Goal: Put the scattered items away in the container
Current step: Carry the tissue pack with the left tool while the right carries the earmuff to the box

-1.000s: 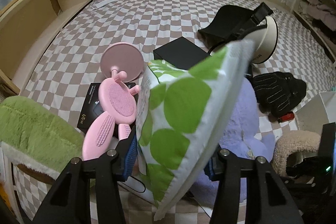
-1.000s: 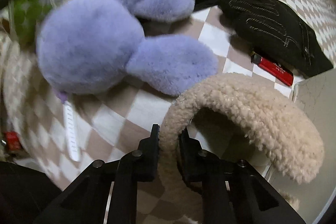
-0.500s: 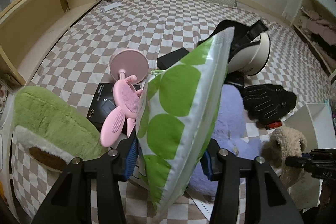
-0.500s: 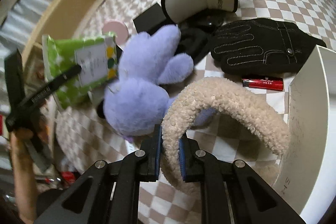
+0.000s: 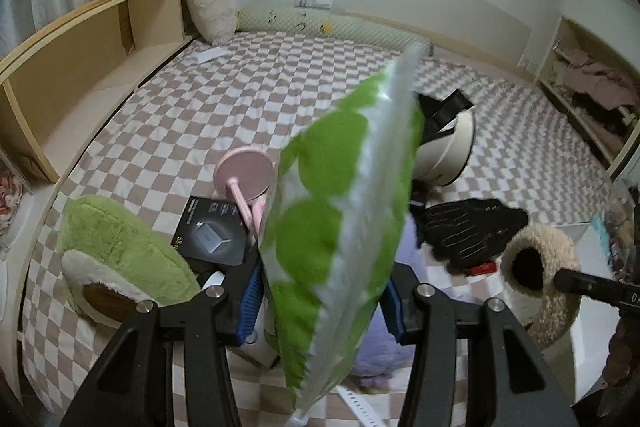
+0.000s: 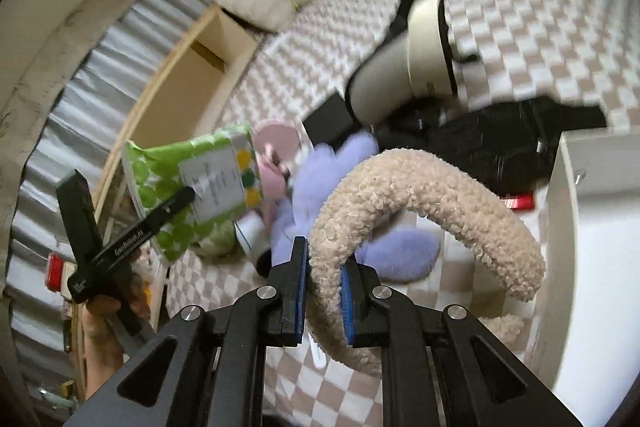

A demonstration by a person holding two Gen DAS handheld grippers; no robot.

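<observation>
Nearest the left wrist camera, the left gripper (image 5: 320,311) is seen partly closed, its blue pads pressed on either side of a green-and-white spotted soft plastic pack (image 5: 340,219), which is held raised on edge above the bedding. In the right wrist view the right gripper (image 6: 323,301) is seen almost fully closed, its pads pinched on the near end of a beige fleecy arched headband-like item (image 6: 424,195), which is lifted clear of the bed. Just to the right of that item, the white wall of the open container (image 6: 592,227) is seen at the near right.

Behind the held things, a lilac plush toy (image 6: 340,187) is lying on the brown-and-white checked bedspread (image 5: 224,107). To the left, a green plush avocado cushion (image 5: 116,259) and a black flat carton (image 5: 212,235) are found, with a pink round-based stand (image 5: 244,173) just beyond the carton. To the right, a pair of black stitched gloves (image 5: 468,227) is seen, with a small red lighter-like object (image 6: 518,203) near the container wall. Farther off, a cream cylindrical object with black straps (image 5: 448,155) is lying on its side. At the far end of the bed a pale green bolster (image 5: 320,23) is set along the wall
</observation>
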